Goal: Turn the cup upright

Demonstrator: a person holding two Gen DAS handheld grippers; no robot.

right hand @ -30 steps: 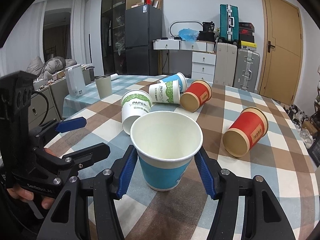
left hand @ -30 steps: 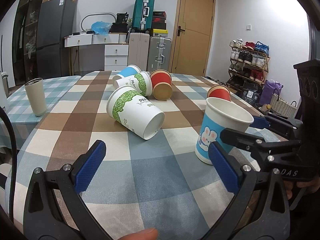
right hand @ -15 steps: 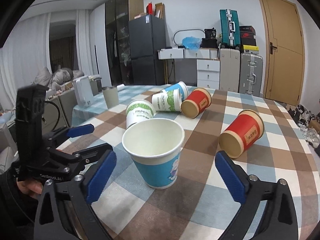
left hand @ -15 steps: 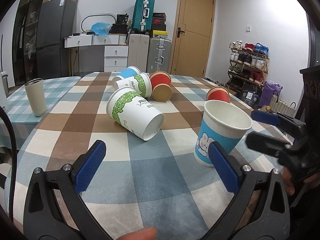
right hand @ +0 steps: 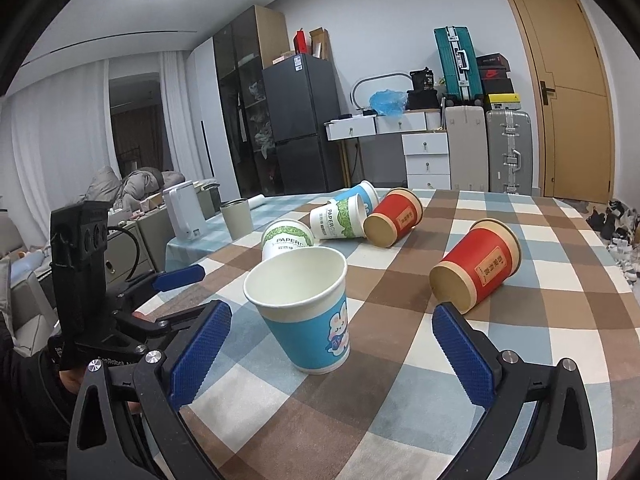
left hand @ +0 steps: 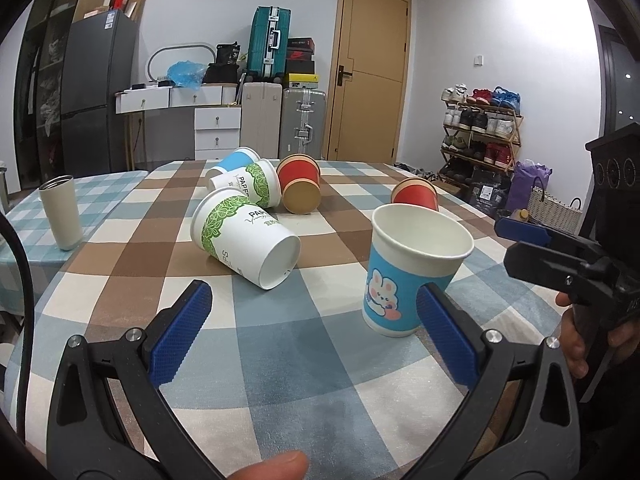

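Note:
A blue paper cup with a rabbit print [left hand: 404, 276] stands upright on the checked tablecloth; it also shows in the right wrist view [right hand: 308, 308]. My right gripper [right hand: 332, 356] is open and empty, drawn back from that cup. My left gripper [left hand: 312, 332] is open and empty, in front of a green-and-white cup [left hand: 244, 236] lying on its side. A red cup [right hand: 476, 268] lies on its side to the right. The right gripper also shows in the left wrist view [left hand: 560, 248].
Further back lie another green-and-white cup [left hand: 248, 188], a blue cup [left hand: 234, 162] and a red cup [left hand: 300, 188], all on their sides. A beige tumbler [left hand: 60, 212] stands at the table's left. Suitcases, drawers and a fridge stand behind.
My right gripper opened, let go of the blue rabbit cup and pulled back. The cup stays upright on the table. The left gripper has barely moved.

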